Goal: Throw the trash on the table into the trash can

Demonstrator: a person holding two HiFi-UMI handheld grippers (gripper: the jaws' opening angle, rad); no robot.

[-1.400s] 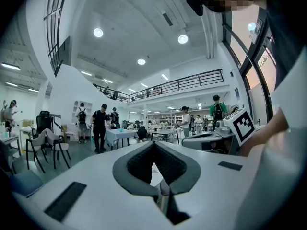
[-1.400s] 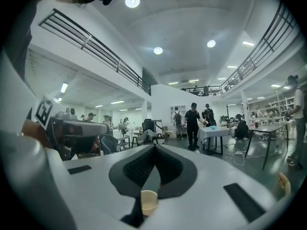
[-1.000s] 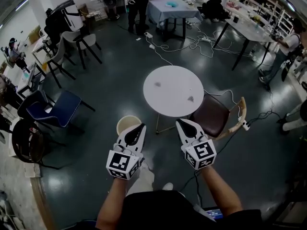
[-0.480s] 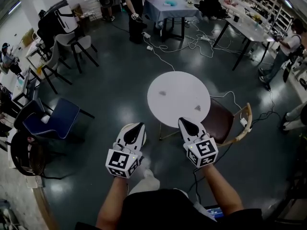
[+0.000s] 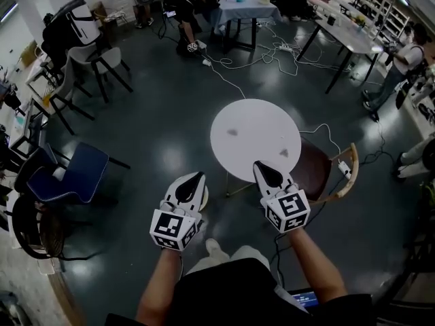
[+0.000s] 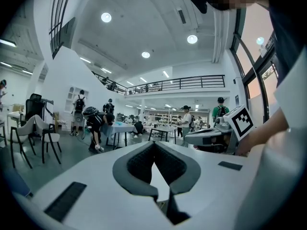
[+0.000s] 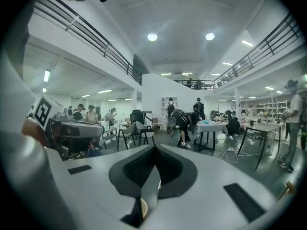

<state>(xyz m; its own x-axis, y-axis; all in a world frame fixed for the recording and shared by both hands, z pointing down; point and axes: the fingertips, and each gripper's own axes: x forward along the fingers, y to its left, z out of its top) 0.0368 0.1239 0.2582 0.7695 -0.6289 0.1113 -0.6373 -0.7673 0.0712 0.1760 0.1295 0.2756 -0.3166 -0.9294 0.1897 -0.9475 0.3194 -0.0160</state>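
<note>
Left gripper (image 5: 192, 179) and right gripper (image 5: 262, 168), low in frame, are both closed tight with nothing in them. I count two trash scraps (image 5: 232, 132) (image 5: 283, 153) on the one round desk (image 5: 255, 117) at centre. One trash can (image 5: 204, 196) peeks out beside my left gripper.

Open lab hall, worktables (image 5: 348, 34), floor cables (image 5: 228, 80), mezzanine (image 6: 182, 83)

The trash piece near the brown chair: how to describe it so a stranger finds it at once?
Look at the round white table on the dark floor. Two small dark scraps lie on it. This scrap sits near the edge beside the brown chair; the other scrap lies further left.
</note>
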